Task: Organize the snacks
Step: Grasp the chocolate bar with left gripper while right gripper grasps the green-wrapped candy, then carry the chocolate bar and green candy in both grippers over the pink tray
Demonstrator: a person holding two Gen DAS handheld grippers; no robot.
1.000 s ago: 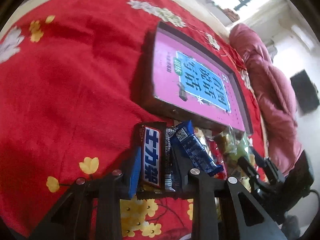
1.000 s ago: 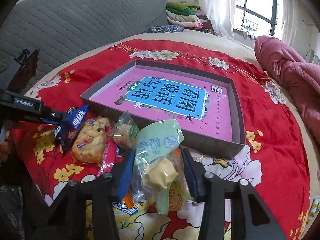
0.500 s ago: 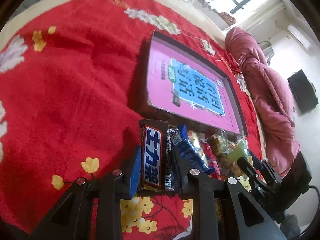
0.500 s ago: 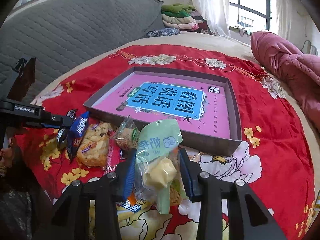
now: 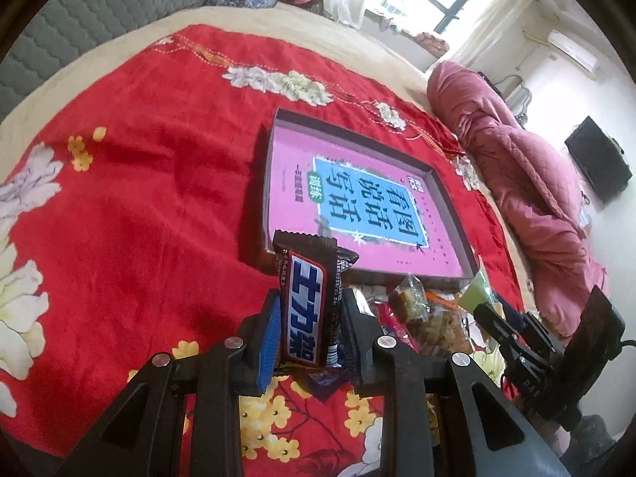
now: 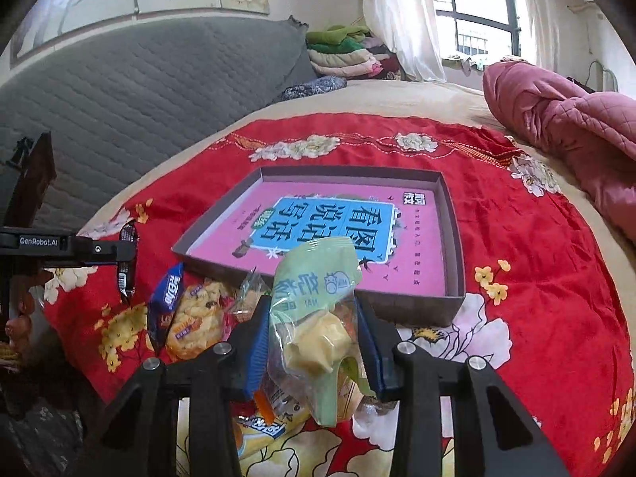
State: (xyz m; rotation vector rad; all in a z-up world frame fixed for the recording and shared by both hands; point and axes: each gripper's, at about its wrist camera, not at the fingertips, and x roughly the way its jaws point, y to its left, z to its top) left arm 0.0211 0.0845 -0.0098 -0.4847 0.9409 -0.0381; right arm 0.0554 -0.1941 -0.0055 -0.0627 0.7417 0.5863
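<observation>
Two grips | chocolate bar [image 5: 306,310] clamped in left hand-held gripper [image 5: 308,328] | green packet [image 6: 314,318] in right hand-held gripper [image 6: 314,342]

Red blanket [image 6: 516,238] with yellow and white flower print spread over beige bed [image 6: 397,99]; grey quilted headboard [image 6: 139,91] behind bed; pink quilted duvet [image 6: 564,119] bunched at bed's right side; stack of folded clothes [image 6: 342,53] at far corner beside white curtain [image 6: 393,16]; window [image 6: 473,12] with dark frame; black screen [image 5: 598,159] and air conditioner [image 5: 572,49] on wall in left wrist view
</observation>
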